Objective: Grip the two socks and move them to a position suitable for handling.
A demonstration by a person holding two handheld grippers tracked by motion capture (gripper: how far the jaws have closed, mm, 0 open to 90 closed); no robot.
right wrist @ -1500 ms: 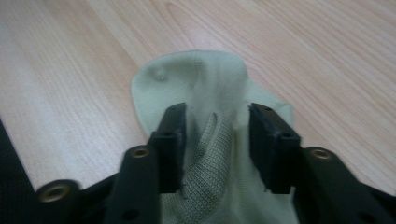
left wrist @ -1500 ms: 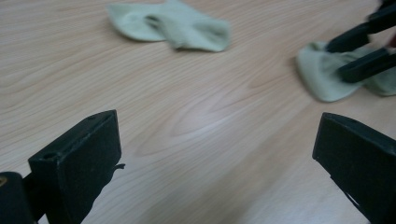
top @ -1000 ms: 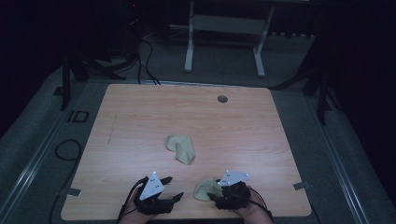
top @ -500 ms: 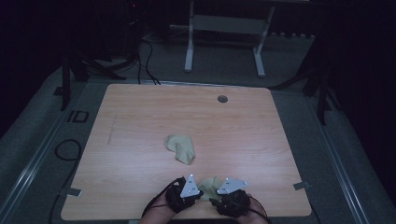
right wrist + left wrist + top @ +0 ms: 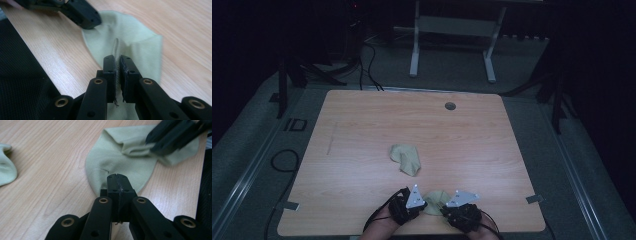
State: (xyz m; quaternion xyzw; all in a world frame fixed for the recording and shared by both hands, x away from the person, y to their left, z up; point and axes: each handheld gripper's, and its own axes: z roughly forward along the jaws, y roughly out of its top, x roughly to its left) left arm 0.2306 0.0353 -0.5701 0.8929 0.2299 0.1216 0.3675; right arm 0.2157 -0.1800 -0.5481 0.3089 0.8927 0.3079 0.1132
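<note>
A pale green sock [image 5: 436,201] lies at the table's front edge between my two grippers. My left gripper [image 5: 418,202] is shut, its tips pinching the rounded edge of that sock [image 5: 112,162]; a small pucker shows just past the left gripper [image 5: 117,176]. My right gripper [image 5: 118,58] is shut on the ribbed cuff of the sock [image 5: 135,32], with fabric visible between its jaws. The right gripper [image 5: 451,206] sits just right of the sock in the high view. A second matching sock [image 5: 404,159] lies crumpled near the table's middle, untouched.
The wooden table [image 5: 362,125] has a small round hole [image 5: 450,106] near its back edge. Both hands work right at the front edge, with dark floor below. A white metal stand [image 5: 452,45] and cables [image 5: 282,160] lie on the floor beyond.
My left gripper has moved right from the table's front left to the near sock and shut on its edge. The right gripper stayed on the sock.
</note>
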